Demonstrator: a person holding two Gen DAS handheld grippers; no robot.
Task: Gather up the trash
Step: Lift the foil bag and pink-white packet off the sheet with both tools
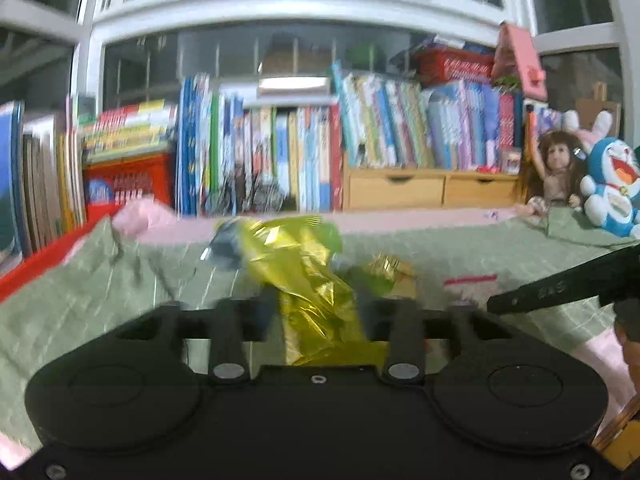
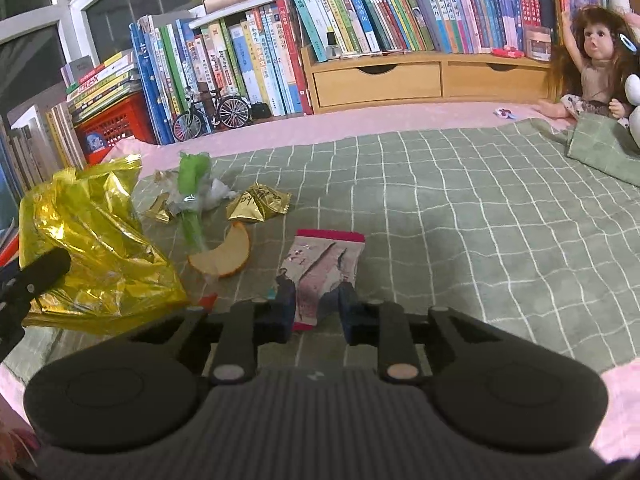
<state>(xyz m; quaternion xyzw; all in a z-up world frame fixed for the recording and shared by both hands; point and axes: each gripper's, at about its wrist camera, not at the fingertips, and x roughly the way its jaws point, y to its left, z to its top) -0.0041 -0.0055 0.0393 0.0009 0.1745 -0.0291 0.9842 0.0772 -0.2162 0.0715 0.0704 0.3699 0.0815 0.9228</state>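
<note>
A crumpled yellow foil bag (image 1: 300, 264) stands between the jaws of my left gripper (image 1: 318, 304); the foil fills the gap and touches both fingers, though this view is blurred. In the right wrist view the same bag (image 2: 100, 248) is at the left, with one left finger (image 2: 40, 272) against it. My right gripper (image 2: 316, 304) is open around the near end of a pink snack wrapper (image 2: 320, 264) lying on the cloth, with a gap on its right side. An orange peel (image 2: 224, 256), a gold wrapper (image 2: 258, 202) and a green wrapper (image 2: 192, 184) lie beyond.
A green checked cloth (image 2: 440, 200) covers the pink bed. Along the back stand rows of books, a wooden drawer unit (image 2: 400, 76), a red crate (image 2: 112, 128) and a toy bicycle (image 2: 212, 114). A doll (image 2: 592, 68) and a blue plush (image 1: 612, 188) sit at the right.
</note>
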